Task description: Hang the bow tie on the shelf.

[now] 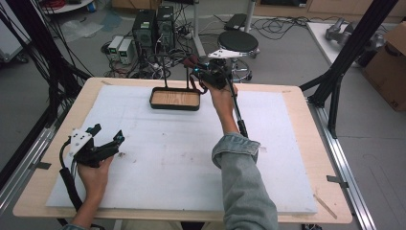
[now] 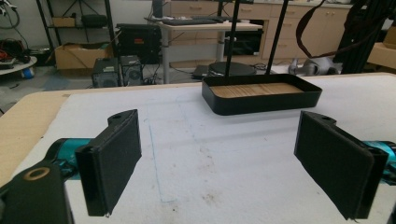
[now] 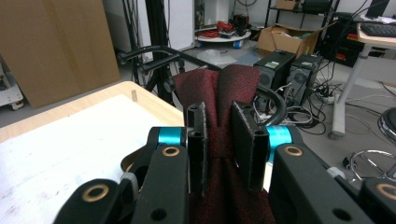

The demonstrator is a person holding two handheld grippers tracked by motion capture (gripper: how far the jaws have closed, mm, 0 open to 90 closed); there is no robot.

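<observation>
While the dark red cloth (image 3: 219, 93) is pinched between the jaws of the right gripper (image 3: 226, 140), it hangs over the far end of the worktop, just above the black rack tray (image 1: 174, 99). The cloth runs lengthwise through the jaws: bunched at the pinch, fanned out beyond the tips, and trailing back under the gripper body. In the high view the right gripper (image 1: 210, 72) sits beside the two upright rack posts (image 1: 187, 76), with the curved top bar (image 3: 271, 100) directly behind the cloth. Judged from this, the next move depends on carrying the cloth toward that bar. The left gripper (image 1: 103, 141) rests near the worktop's (image 1: 287, 158) near-left corner, jaws spread wide and empty, well apart from the tray (image 2: 261, 95).
</observation>
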